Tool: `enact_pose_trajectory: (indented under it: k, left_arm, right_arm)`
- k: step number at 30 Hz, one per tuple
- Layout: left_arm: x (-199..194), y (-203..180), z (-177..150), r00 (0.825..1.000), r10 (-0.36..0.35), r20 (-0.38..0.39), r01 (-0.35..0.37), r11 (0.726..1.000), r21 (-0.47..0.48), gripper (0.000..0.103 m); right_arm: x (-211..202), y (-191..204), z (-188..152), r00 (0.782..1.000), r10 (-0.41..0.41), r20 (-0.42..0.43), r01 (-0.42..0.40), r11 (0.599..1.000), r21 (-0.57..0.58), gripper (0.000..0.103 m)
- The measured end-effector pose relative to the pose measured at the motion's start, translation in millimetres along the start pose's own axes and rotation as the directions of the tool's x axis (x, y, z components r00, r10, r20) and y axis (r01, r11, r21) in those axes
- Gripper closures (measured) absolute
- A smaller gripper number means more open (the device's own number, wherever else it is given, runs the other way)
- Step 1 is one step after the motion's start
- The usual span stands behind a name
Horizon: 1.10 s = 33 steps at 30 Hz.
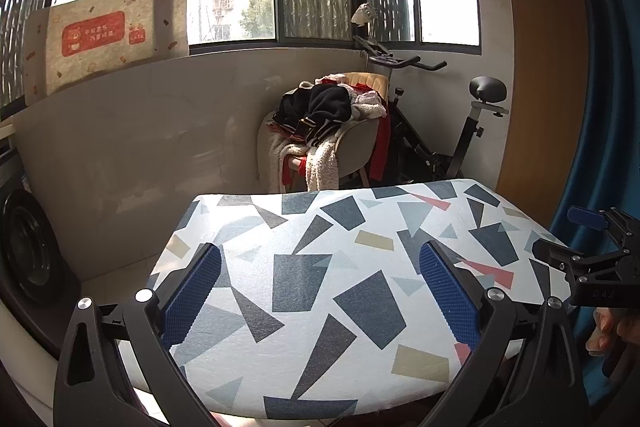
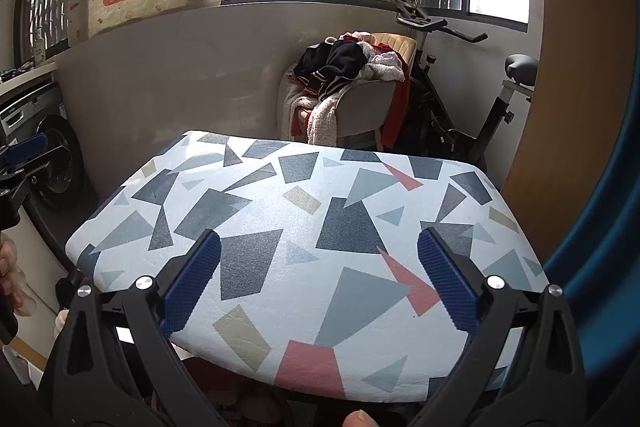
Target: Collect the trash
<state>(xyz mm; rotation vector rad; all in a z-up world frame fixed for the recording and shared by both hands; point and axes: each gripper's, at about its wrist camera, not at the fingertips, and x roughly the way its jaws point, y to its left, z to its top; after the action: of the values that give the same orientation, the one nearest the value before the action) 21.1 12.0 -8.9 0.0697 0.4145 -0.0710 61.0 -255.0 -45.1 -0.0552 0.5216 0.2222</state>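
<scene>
No trash shows in either view. A padded board (image 1: 320,287) with a white cover of grey, blue, pink and tan shapes lies below both grippers; it also fills the right wrist view (image 2: 304,247). My left gripper (image 1: 320,275) is open and empty above the board's near end. My right gripper (image 2: 319,267) is open and empty above the board. The right gripper also shows at the right edge of the left wrist view (image 1: 592,251). The left gripper shows at the left edge of the right wrist view (image 2: 24,155).
A chair piled with clothes (image 1: 332,123) stands behind the board by the wall. An exercise bike (image 1: 452,131) is to its right. A washing machine (image 2: 52,155) is at the left. A printed cardboard sheet (image 1: 108,35) leans on the window sill. A blue curtain (image 2: 600,267) hangs at the right.
</scene>
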Motion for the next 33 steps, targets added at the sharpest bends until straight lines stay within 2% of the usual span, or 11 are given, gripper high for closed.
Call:
enact_pose_trajectory:
  k: [33]
  left_arm:
    - [0.8,-10.3,-1.1,1.0,-0.017,-0.009,0.017,0.999,0.032,0.006]
  right_arm:
    - [-1.8,-5.8,4.1,1.0,-0.014,0.013,0.014,1.0,0.004,0.006]
